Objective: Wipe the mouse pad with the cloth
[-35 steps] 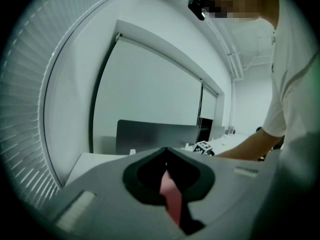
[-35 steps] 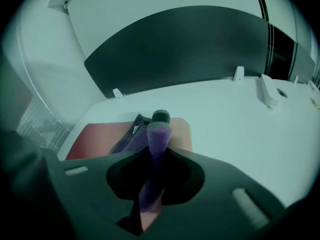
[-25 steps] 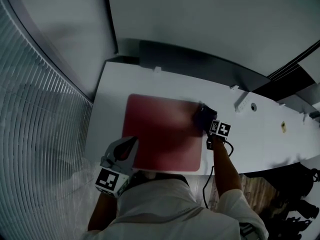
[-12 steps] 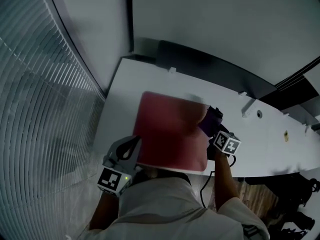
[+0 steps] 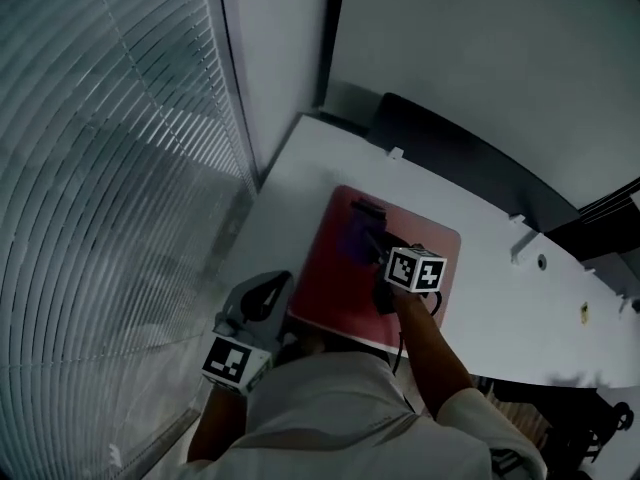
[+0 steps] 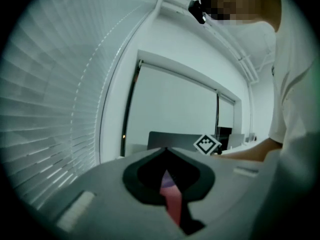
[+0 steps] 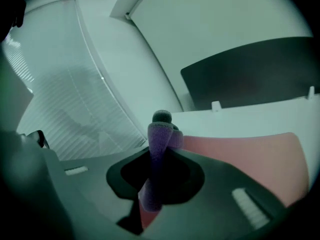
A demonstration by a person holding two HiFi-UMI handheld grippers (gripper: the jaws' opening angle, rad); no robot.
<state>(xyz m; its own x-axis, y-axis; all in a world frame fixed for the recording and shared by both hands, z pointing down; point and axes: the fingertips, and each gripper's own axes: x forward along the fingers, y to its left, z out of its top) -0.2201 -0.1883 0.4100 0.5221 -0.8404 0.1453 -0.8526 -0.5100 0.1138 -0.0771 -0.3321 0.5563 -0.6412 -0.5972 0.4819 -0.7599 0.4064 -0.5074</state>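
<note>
Mouse pad (image 5: 335, 278), red, lies flat on the white table (image 5: 300, 173), at the front edge, toward the end by the blinds (image 5: 110, 168). Cloth (image 5: 357, 236), purple, is over the pad's far part, blinds side, at the tip of the R gripper (image 5: 366, 224).

R gripper view: the cloth (image 7: 159, 144) is a folded strip pinched btw the jaws, which are closed tight on it. It runs from the jaw throat up past the tips, w/ one dark fingertip (image 7: 161, 117) poking out above the fold. The pad (image 7: 245, 154) spreads out to the right behind it. Whether the cloth presses on the pad or is just above it: can't tell.

The R gripper's marker cube (image 5: 415, 269) is over the pad's middle. The forearm reaches in from the front edge, and a black cable (image 5: 402, 343) hangs by the wrist.

L gripper (image 5: 278, 286) is at the pad's near corner, blinds side, tip pointing toward the pad edge; contact unclear. Its own view shows the jaws brought together at the tips, only a thin slit behind, nothing held. Through the slit: a sliver of pad (image 6: 171, 201) and a bit of cloth (image 6: 167, 180). The cube (image 6: 207, 144) shows beyond.

A dark panel (image 5: 460, 163) stands along the table's back edge, w/ a small white clip (image 5: 396, 153) just in front. The person's white shirt (image 5: 340, 418) fills the bottom.
</note>
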